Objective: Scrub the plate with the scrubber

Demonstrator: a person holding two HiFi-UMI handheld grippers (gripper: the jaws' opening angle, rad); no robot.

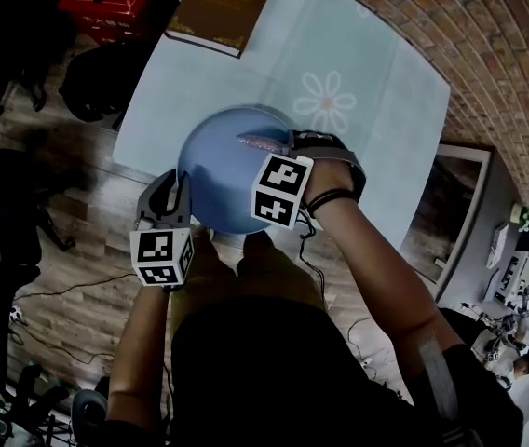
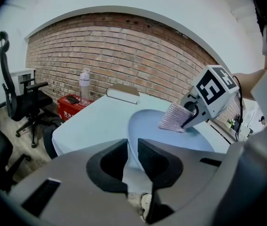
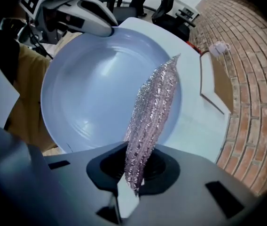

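My left gripper (image 2: 132, 155) pinches the blue plate (image 1: 220, 180) by its rim, jaws almost together. My right gripper (image 3: 136, 168) is closed on the glittery scrubber (image 3: 154, 102), over the plate.

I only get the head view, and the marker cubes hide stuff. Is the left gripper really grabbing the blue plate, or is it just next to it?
Observer: It's grabbing it. In the left gripper view, the left gripper has its jaws closed on the near rim of the plate.
Child: What's the pinkish strip by the right one?
Observer: That's the scrubber. The right gripper view shows the right gripper pinching one end in its jaws, with the rest sticking out over the plate.
Child: Is it touching the plate?
Observer: It looks like it. From the side, in the left gripper view, its lower edge sits on the plate's inner surface.
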